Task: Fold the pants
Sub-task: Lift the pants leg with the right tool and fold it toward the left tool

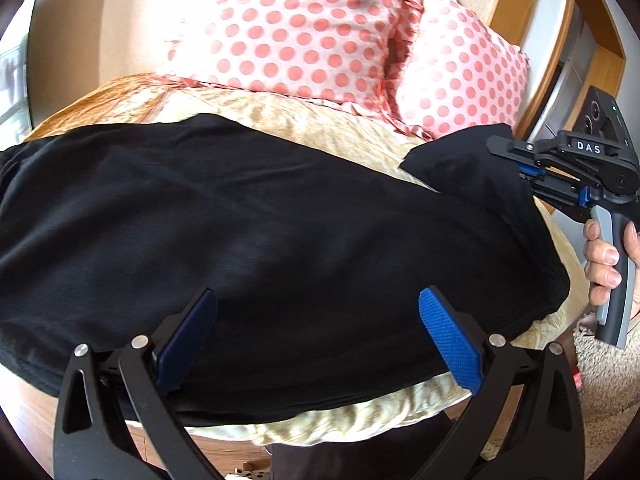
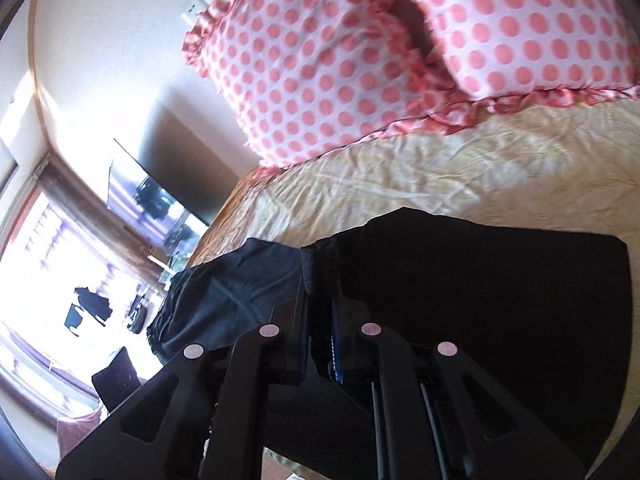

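Left tongs (image 1: 318, 308): your left tongs are released, both blue pads spread wide, hovering over the near edge of the pants; whether the pad tips touch the cloth you cannot tell.
Pants (image 1: 248, 232): black, spread flat across the bed, running left to right in the left wrist view; near hem sits close to the bed's front edge.
Raised corner: at the right end one corner of the pants is lifted off the bed and pulled toward your right tongs (image 1: 520, 174).
Right tongs: clenched on that black fabric; in the right wrist view the two fingers (image 2: 298, 320) sit nearly together with a bunched fold of cloth pinched between them.
Right hand (image 1: 604, 258): wrapped round the grey handle, at the right border of the left wrist view, just beyond the pants' end.
Bed cover (image 1: 320, 120): crumpled beige-gold fabric, showing beyond and below the pants.
Pillows (image 1: 304, 28): two, pink with red dots and frilled edges, lying at the far side of the bed, apart from the pants.
Window (image 2: 52, 264): bright, far left in the right wrist view, detail washed out.
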The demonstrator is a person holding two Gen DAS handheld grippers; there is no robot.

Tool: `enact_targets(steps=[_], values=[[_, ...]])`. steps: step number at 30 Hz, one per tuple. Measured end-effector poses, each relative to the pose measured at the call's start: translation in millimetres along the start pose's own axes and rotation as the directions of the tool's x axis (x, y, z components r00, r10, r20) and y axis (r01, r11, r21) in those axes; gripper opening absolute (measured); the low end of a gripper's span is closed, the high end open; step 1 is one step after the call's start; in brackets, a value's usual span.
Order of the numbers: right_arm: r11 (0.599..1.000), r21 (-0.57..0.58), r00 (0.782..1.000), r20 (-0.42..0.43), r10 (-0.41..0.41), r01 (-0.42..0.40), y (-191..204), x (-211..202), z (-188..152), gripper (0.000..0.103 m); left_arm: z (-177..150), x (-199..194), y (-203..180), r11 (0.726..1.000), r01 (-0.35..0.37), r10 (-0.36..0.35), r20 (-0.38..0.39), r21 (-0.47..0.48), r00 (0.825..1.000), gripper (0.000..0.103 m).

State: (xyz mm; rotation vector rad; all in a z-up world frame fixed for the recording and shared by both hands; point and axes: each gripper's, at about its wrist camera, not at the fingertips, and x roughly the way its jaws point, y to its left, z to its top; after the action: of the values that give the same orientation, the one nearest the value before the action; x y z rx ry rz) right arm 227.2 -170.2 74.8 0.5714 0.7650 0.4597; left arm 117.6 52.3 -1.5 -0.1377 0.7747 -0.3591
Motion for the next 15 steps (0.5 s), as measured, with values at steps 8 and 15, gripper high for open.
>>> enact_targets(steps=[8, 15], values=[[0.991, -0.091, 0.984, -0.158, 0.083, -0.099, 57.9, 72.2, -19.2, 0.009, -1.7, -21.5, 39.4, 0.993, -0.079, 0.082, 0.032, -0.085, 0.996, 0.101], [0.982, -0.147, 0.979, -0.179, 0.093, -0.120, 82.2, 96.0, -31.6, 0.009, -3.8, -36.1, 65.6, 0.984, -0.120, 0.127, 0.048, -0.129, 0.991, 0.101]])
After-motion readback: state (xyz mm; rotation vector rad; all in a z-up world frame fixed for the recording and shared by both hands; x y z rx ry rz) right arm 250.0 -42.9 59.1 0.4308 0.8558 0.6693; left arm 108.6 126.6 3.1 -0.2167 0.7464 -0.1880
